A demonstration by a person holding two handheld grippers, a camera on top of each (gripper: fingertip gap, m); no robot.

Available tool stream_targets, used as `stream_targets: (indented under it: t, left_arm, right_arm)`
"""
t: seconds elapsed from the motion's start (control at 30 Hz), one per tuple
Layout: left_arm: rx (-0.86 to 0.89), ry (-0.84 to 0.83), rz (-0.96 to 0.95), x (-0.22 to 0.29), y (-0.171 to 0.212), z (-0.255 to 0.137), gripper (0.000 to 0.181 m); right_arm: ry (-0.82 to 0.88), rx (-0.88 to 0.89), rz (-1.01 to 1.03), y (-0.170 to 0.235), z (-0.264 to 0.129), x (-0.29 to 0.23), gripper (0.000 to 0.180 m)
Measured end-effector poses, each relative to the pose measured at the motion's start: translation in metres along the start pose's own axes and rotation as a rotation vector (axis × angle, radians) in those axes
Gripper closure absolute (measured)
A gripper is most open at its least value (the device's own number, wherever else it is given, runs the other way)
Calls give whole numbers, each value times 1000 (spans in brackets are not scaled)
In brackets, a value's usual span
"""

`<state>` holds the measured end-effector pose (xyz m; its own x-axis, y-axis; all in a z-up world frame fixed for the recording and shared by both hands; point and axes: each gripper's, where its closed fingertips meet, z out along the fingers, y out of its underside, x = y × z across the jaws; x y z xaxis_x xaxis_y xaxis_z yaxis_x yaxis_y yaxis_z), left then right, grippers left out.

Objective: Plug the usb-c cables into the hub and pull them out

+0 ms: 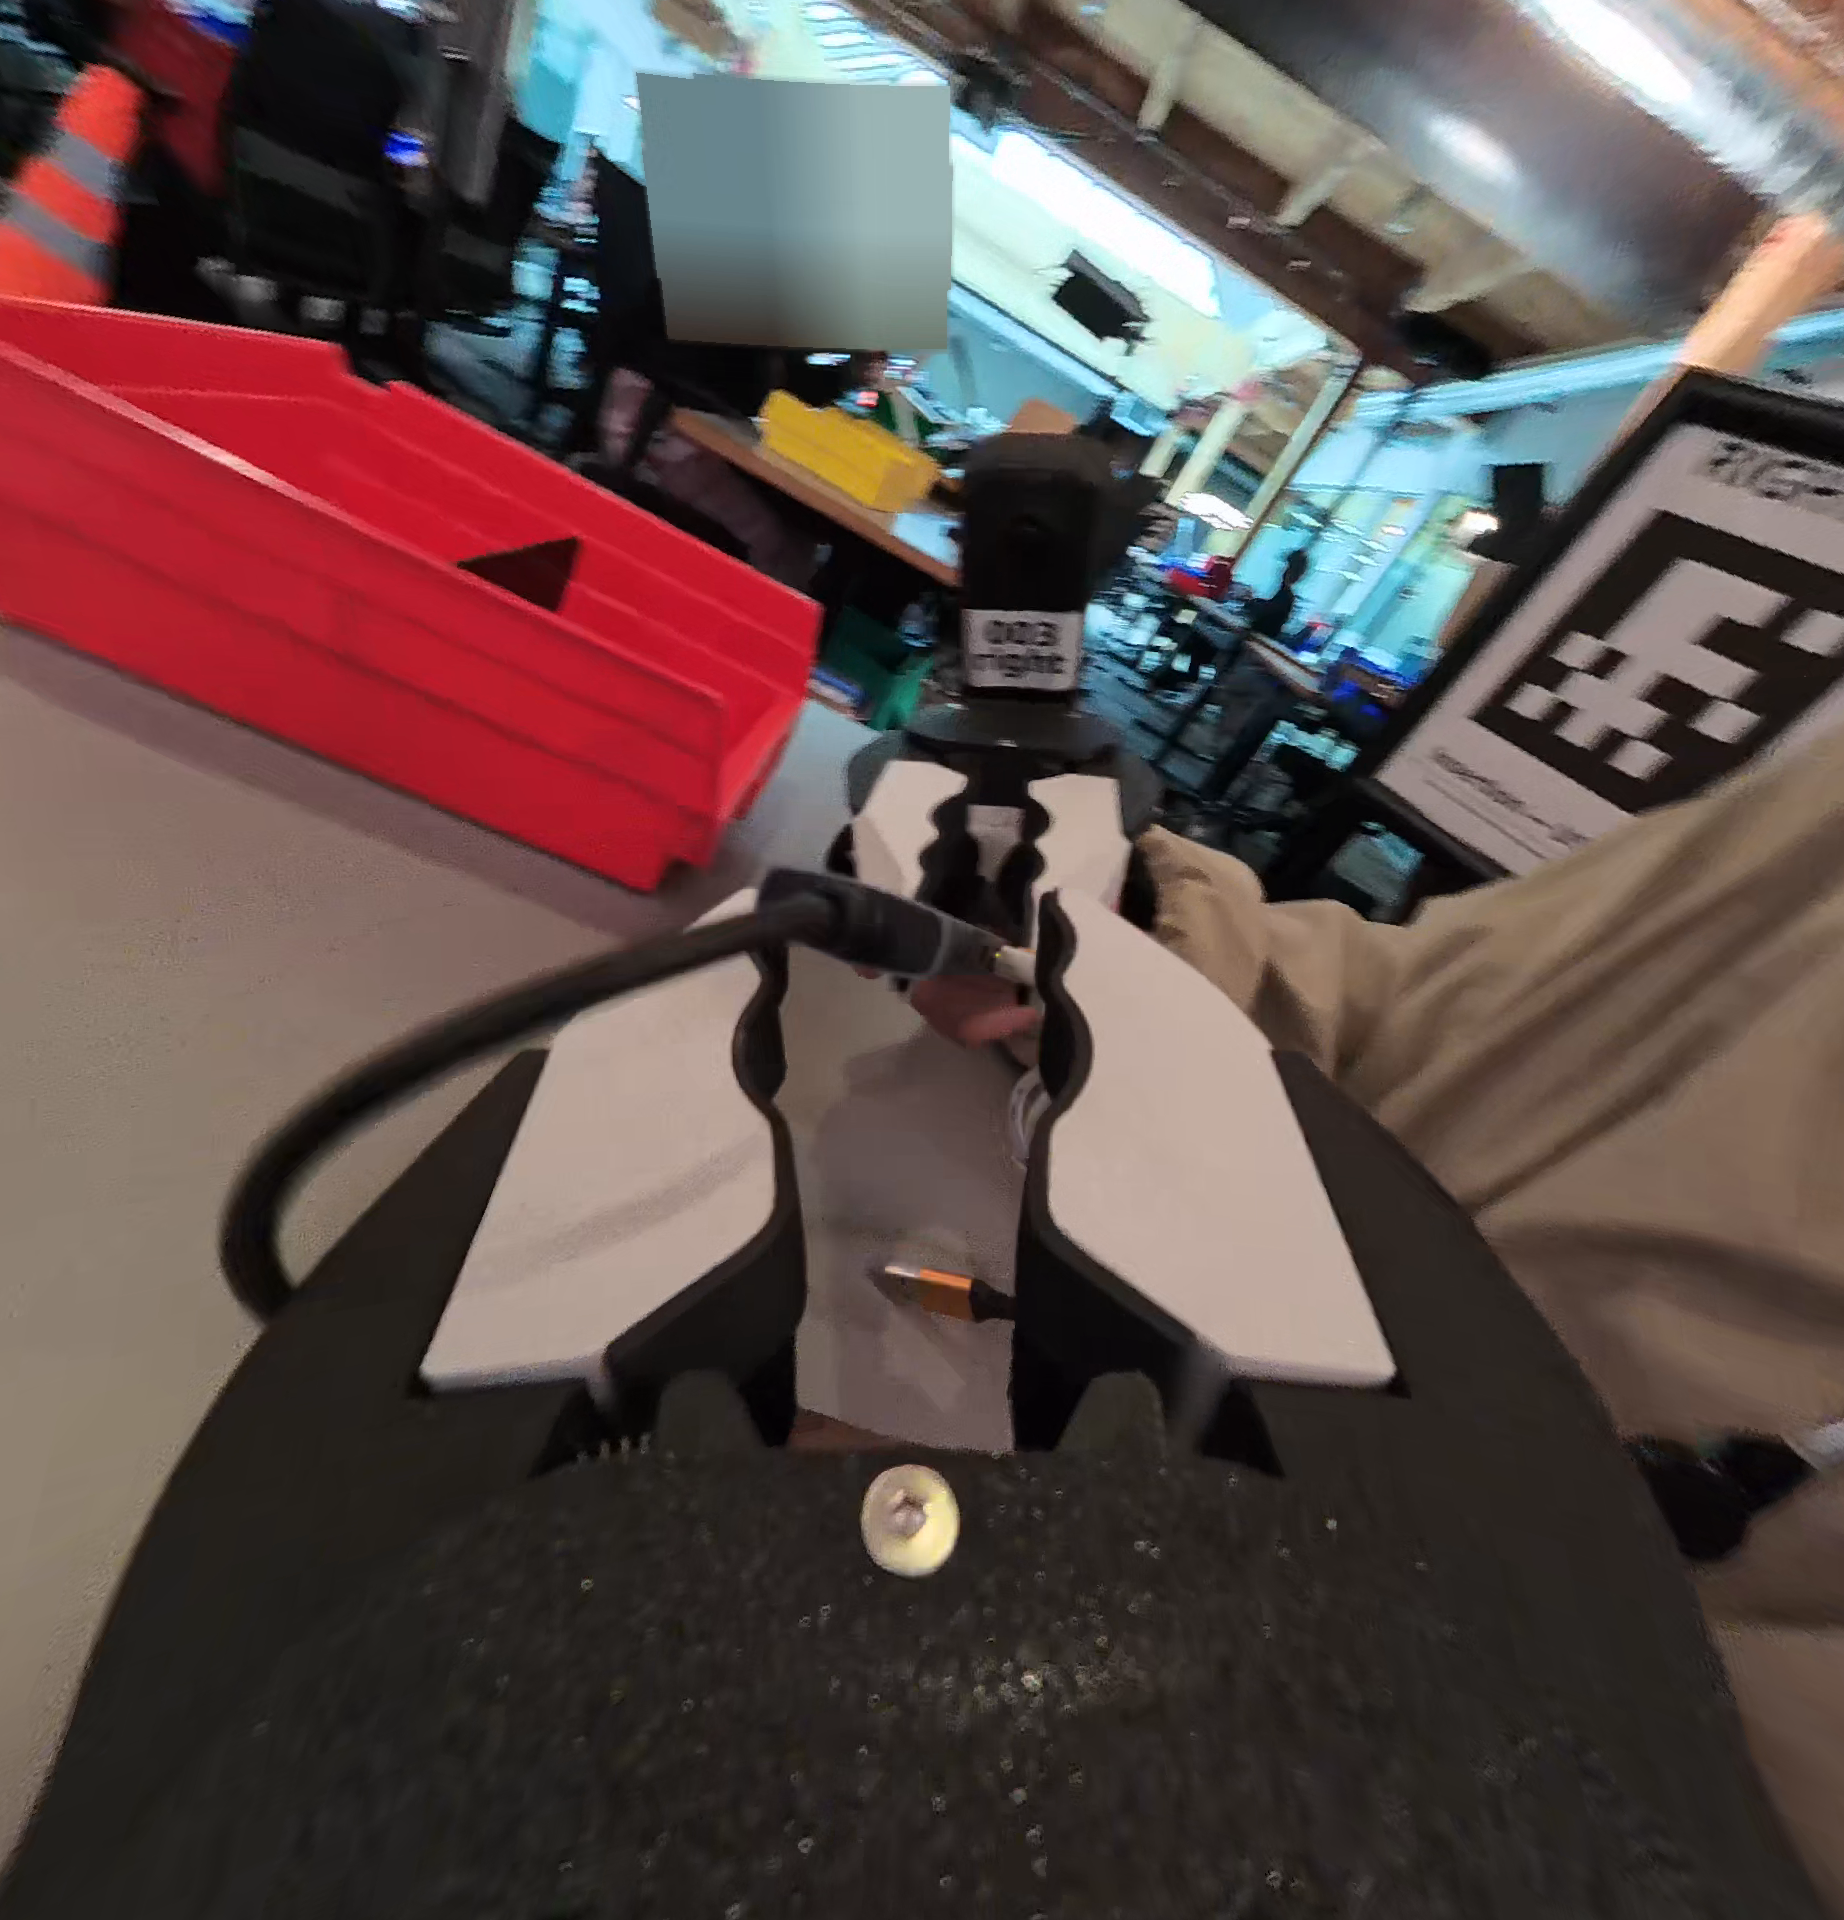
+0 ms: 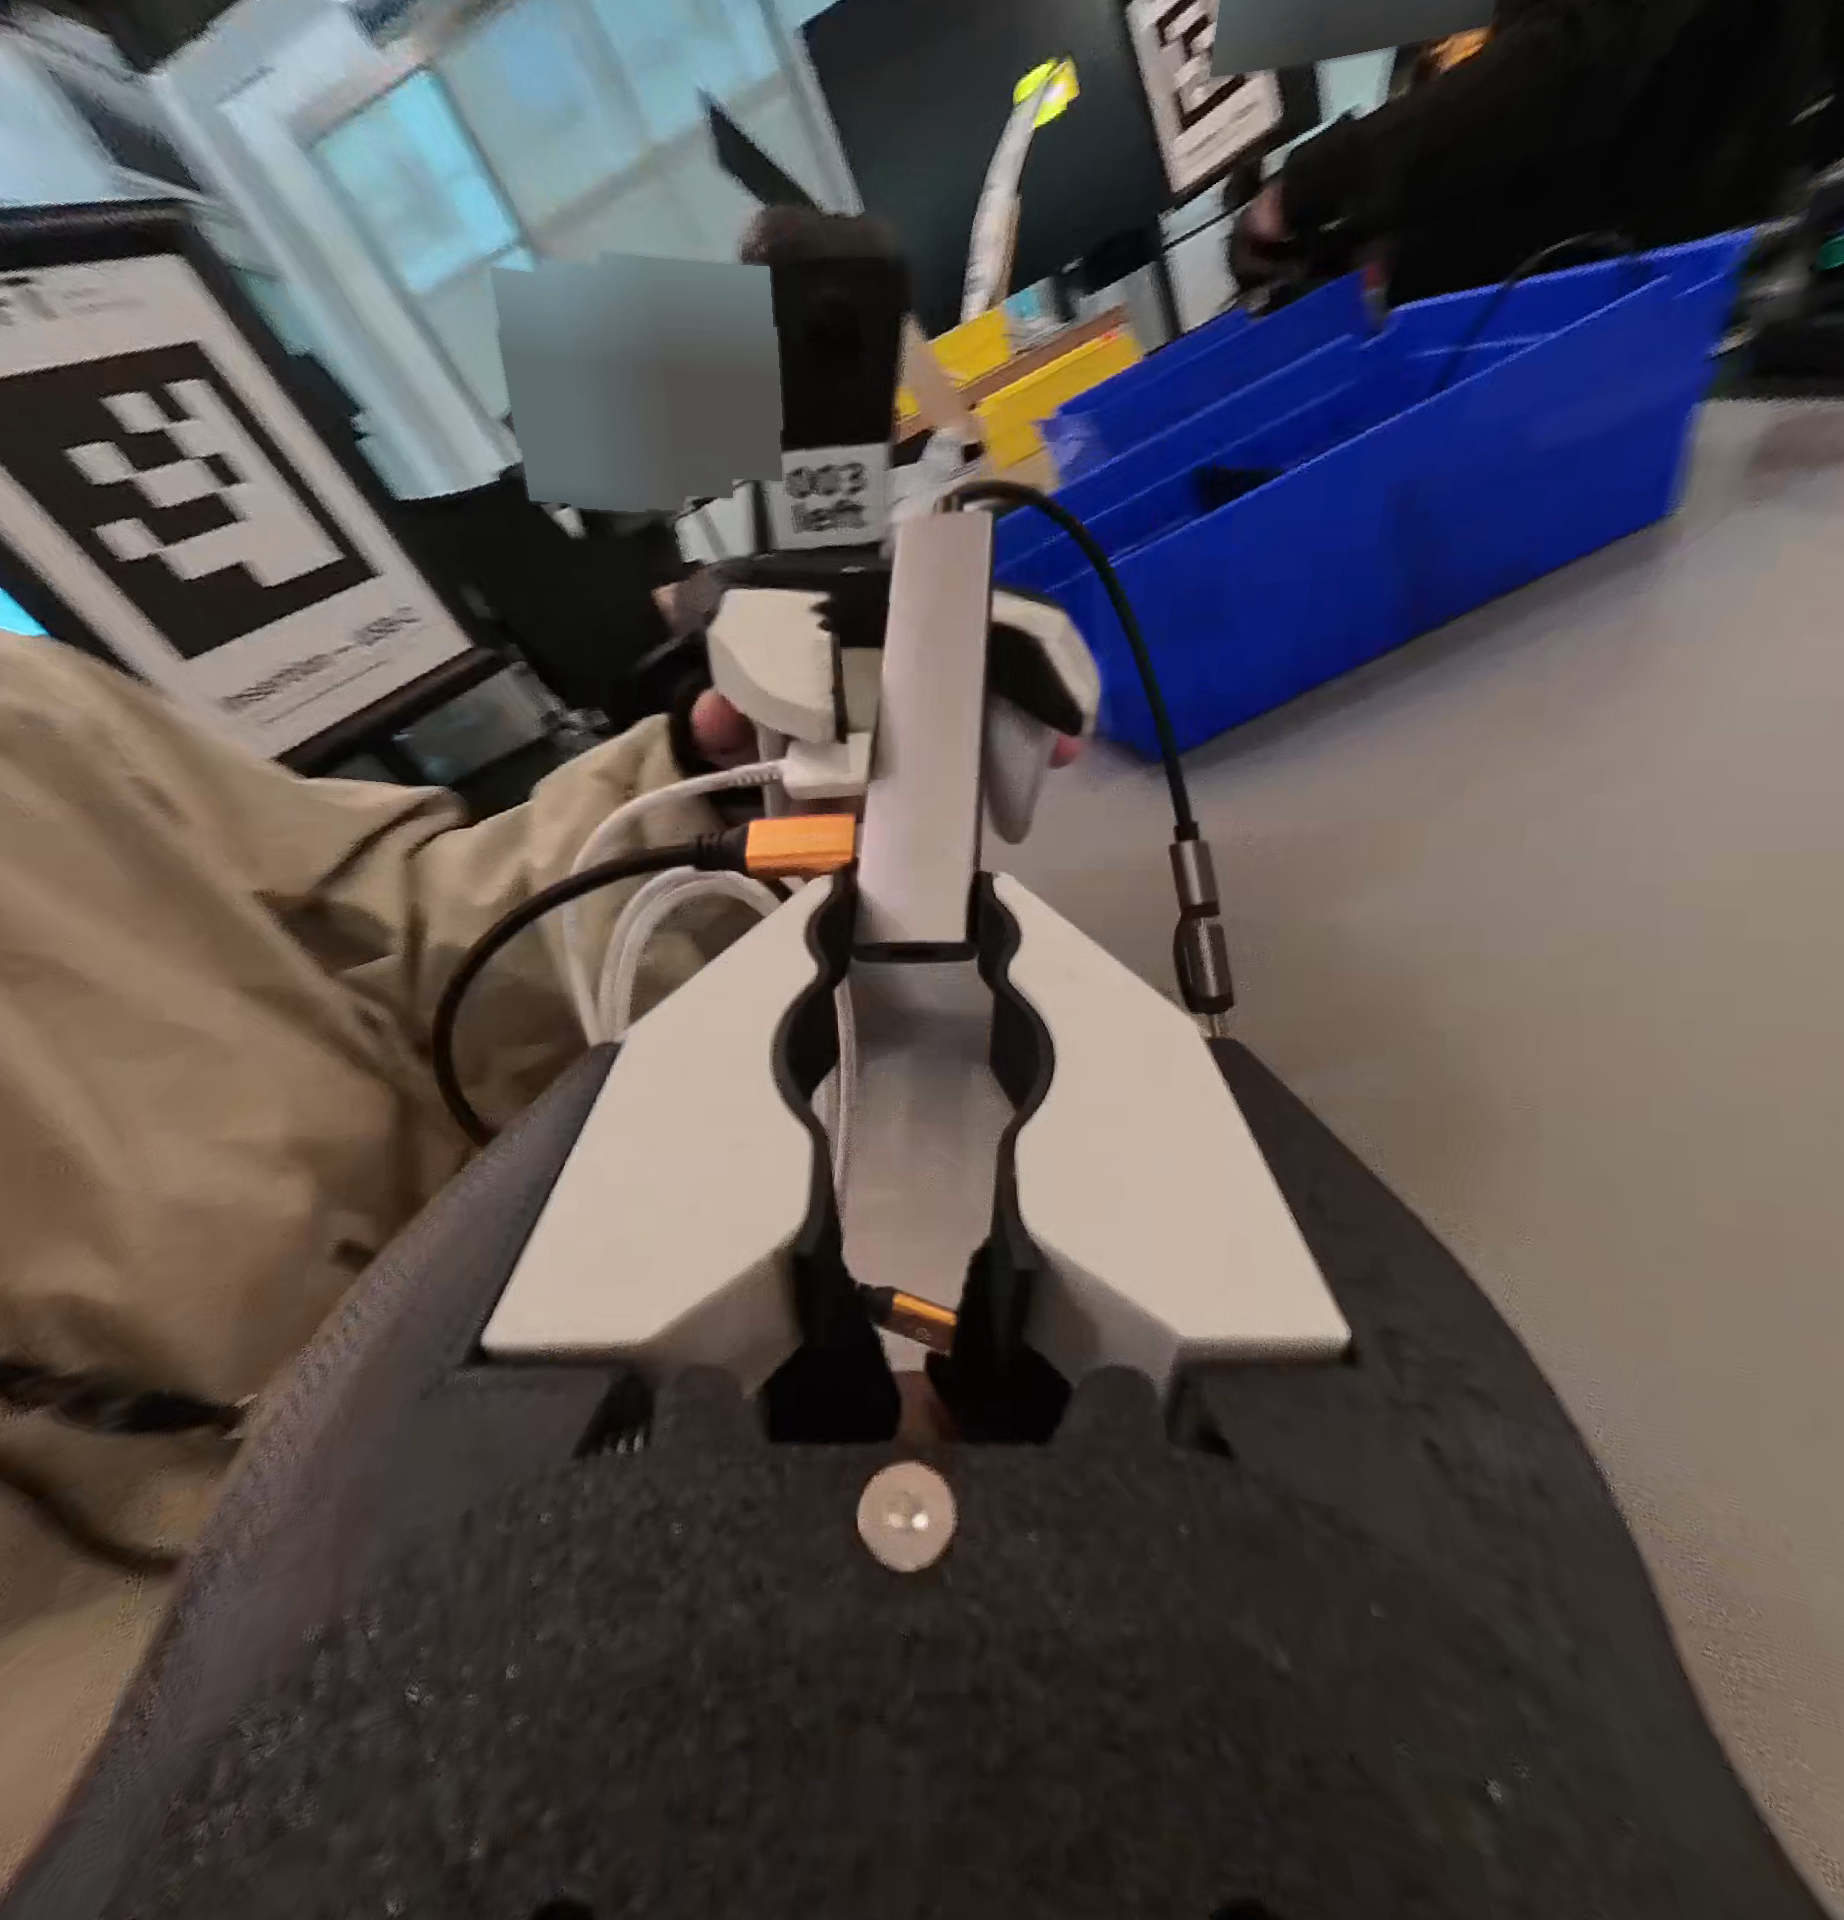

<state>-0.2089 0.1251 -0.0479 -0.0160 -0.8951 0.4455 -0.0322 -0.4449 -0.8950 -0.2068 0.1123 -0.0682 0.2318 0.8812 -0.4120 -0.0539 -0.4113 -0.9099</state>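
Observation:
In the right wrist view, my right gripper (image 2: pixel 913 904) is shut on the near end of a silver hub (image 2: pixel 928 644) and holds it tilted up above the table. A white plug (image 2: pixel 819 774) and an orange plug (image 2: pixel 802 842) sit in the hub's left side. The hub's thin black cable ends in a hanging grey plug (image 2: pixel 1198 935). My left gripper (image 2: pixel 907 758) faces me, open, with a finger on each side of the hub. In the left wrist view, my left gripper (image 1: pixel 913 935) is open and the grey plug (image 1: pixel 918 935) crosses its tips. A loose orange plug (image 1: pixel 933 1288) lies below.
A red bin (image 1: pixel 378 623) stands on the grey table (image 1: pixel 170 987) to the left, a blue bin (image 2: pixel 1365 499) on the far side. A black-and-white marker board (image 1: pixel 1676 644) stands beside a beige sleeve (image 1: pixel 1520 987). Someone's dark sleeve (image 2: pixel 1417 156) reaches over the blue bin. My two grippers' fingertips are within a few centimetres of each other.

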Motion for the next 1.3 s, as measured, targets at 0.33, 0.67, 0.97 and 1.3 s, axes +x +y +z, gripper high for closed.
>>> stream_targets:
  t: [0.33,0.67,0.97,1.3]
  left_arm:
    - [-60,107,47,13,7,-13,149]
    - [-88,107,95,13,13,-12,156]
    - [-109,119,86,14,18,-9,154]
    - [-136,142,61,15,24,-9,157]
  right_arm:
    - [-118,-57,60,8,-5,-14,157]
    - [-122,-72,65,11,-3,-13,157]
    - [-122,-111,73,19,-3,-14,157]
    - [-125,-112,72,19,-4,-14,157]
